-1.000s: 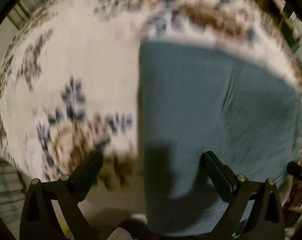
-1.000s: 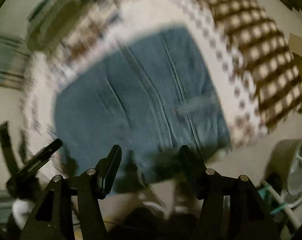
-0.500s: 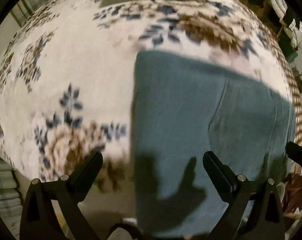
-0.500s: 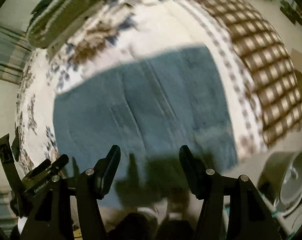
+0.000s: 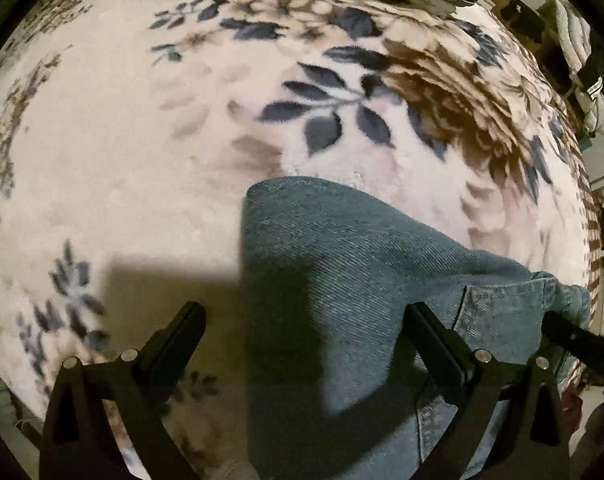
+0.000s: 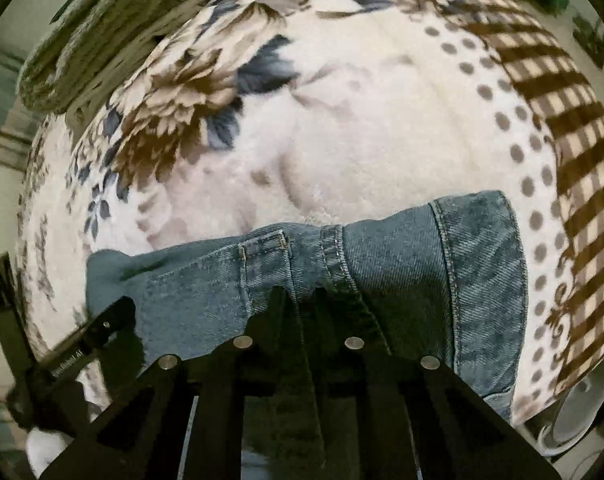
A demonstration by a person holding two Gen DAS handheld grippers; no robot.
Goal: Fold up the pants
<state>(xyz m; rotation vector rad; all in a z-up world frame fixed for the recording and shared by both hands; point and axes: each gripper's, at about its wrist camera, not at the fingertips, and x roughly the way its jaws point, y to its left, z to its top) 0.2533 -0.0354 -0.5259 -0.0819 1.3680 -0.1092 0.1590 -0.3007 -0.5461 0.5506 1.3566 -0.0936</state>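
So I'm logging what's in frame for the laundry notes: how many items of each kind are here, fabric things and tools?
Blue denim pants: 1
Cream floral plush blanket: 1
Grey-green folded bedding roll at the far edge: 1
Black hand-held grippers: 2, left and right
Total: 5

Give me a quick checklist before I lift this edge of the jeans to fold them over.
1. Right gripper jaws have just been closing and now pinch the folded blue denim jeans near the seam: ok.
2. Left gripper jaws wide open above the denim, gripping nothing: not ok.
3. Whether every layer is caught in the right grip: cannot tell.
4. Jeans lie flat on the cream floral plush blanket: ok.
5. Blanket beyond the jeans free for the fold: ok.
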